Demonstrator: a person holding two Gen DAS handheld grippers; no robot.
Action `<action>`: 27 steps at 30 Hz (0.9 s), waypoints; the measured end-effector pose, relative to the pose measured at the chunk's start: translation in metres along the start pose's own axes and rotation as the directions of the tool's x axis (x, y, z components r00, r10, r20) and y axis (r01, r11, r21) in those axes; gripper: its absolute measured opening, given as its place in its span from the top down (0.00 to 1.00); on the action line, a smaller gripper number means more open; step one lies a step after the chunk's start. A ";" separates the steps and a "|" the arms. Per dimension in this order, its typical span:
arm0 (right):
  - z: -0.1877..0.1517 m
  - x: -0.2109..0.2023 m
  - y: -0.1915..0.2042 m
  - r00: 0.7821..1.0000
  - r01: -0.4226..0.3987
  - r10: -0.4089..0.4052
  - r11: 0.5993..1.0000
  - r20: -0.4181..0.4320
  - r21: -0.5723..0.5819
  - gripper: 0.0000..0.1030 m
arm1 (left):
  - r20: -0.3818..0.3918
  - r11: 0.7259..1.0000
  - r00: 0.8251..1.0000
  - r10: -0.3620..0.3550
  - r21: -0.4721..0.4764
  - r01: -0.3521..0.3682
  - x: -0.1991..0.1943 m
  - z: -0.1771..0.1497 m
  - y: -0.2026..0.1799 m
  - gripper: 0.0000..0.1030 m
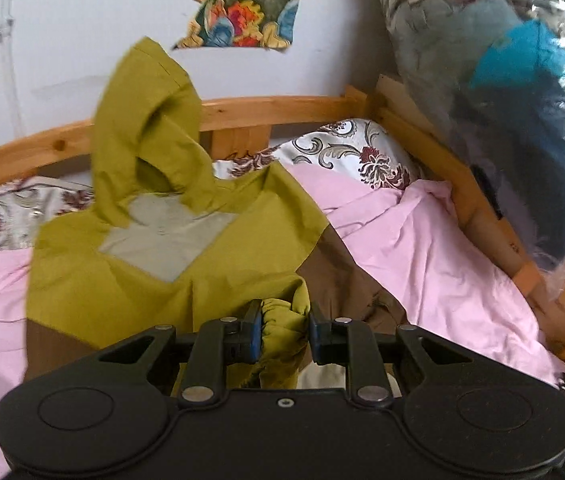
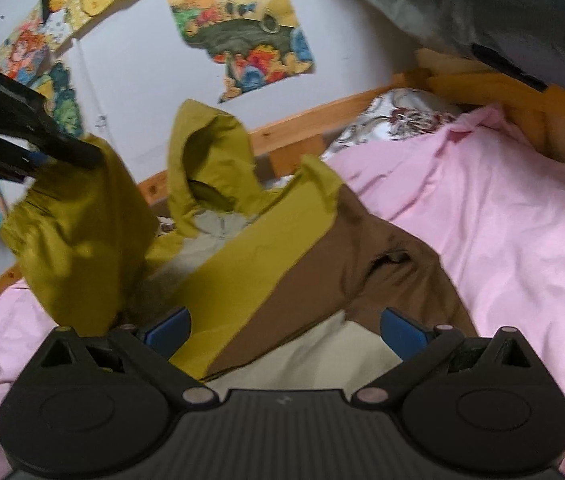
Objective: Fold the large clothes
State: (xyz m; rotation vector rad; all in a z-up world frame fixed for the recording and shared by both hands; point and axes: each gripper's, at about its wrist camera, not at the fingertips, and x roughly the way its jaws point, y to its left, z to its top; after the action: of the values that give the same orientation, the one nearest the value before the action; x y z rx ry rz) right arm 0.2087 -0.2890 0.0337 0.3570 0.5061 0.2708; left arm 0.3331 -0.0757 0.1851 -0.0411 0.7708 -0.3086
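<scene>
Pink bedding (image 1: 422, 240) covered the wooden-framed bed (image 1: 242, 110) under a postered wall. Across it sprawled the olive and brown hooded jacket (image 1: 130, 280), hood standing up. Its gathered cuff (image 1: 282, 320) was pinched tight in the left gripper (image 1: 284, 338); the right gripper (image 2: 284, 330) hung wide apart above the hem, empty.

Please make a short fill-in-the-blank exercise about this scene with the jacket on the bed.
1. The left gripper has its jaws shut on the jacket's ____ cuff.
2. The right gripper has its jaws ____.
3. The jacket lies on a ____ sheet.
4. The bed frame is made of ____.

Missing words: green; open; pink; wood
</scene>
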 end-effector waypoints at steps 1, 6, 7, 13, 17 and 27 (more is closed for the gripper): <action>-0.001 0.002 -0.003 1.000 0.014 -0.014 1.000 -0.004 0.003 0.00 | 0.008 1.000 1.000 -0.014 -0.003 0.014 0.015 -0.004 0.003 0.75; -0.007 0.008 -0.012 0.999 0.043 -0.043 0.999 -0.019 0.025 0.00 | 0.028 0.979 0.987 -0.158 -0.125 0.160 0.050 -0.022 0.027 0.55; -0.008 0.008 -0.012 0.999 0.045 -0.044 0.999 -0.021 0.026 0.00 | 0.038 0.976 0.986 -0.164 -0.139 0.168 0.047 -0.025 0.032 0.49; -0.013 0.008 -0.003 1.000 0.025 -0.025 1.000 0.006 -0.012 0.00 | 0.109 0.993 0.993 -0.041 -0.102 0.052 0.007 -0.041 0.056 0.20; -0.023 0.012 0.016 0.999 0.040 -0.038 0.992 0.022 -0.122 0.00 | 0.157 0.985 0.974 0.161 -0.089 -0.148 -0.010 -0.067 0.081 0.05; -0.040 0.040 0.009 0.999 -0.035 0.028 0.982 -0.039 -0.184 0.02 | 0.100 0.923 0.925 0.366 -0.162 -0.348 0.023 -0.136 0.176 0.04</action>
State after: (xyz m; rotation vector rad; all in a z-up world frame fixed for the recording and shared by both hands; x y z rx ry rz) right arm 0.2200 -0.2571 -0.0124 0.1798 0.5065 0.3527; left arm 0.3004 0.0958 0.0461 -0.0522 0.6557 0.0981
